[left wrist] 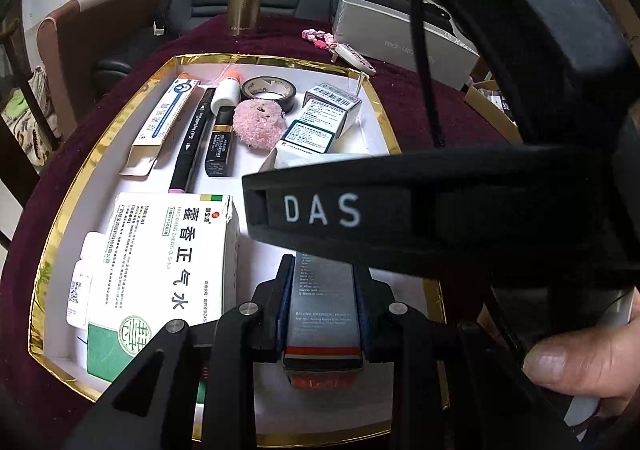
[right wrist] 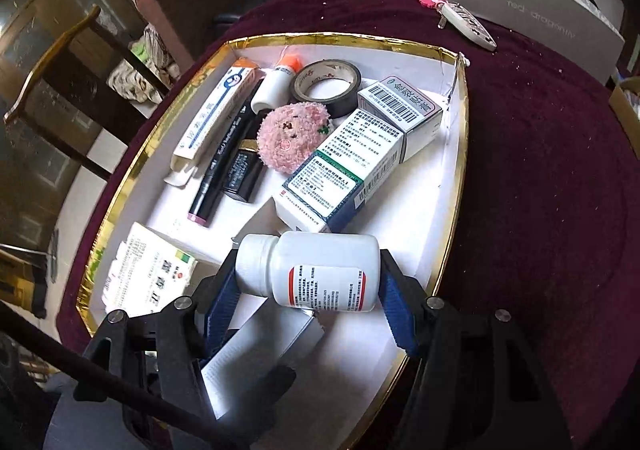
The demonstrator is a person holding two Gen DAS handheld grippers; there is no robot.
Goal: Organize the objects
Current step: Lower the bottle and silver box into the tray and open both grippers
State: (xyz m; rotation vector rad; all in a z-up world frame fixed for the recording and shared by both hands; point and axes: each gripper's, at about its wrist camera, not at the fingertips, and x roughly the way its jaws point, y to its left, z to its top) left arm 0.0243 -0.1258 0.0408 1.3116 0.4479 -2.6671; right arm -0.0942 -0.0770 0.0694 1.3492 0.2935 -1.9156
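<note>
Tape roll (right wrist: 326,84), pink pompom (right wrist: 291,138), marker (right wrist: 224,166) crowd tray (right wrist: 460,154).

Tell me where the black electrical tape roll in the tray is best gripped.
Black electrical tape roll lies flat, hole up. Come from above, one finger in the hole, one outside its far wall; the pink fluffy ball and barcode carton crowd its near side.

My left gripper (left wrist: 323,290) clamps a grey box (left wrist: 325,314) over the gold-rimmed tray (left wrist: 68,206)'s near edge, right of the big white carton (left wrist: 168,262).
</note>
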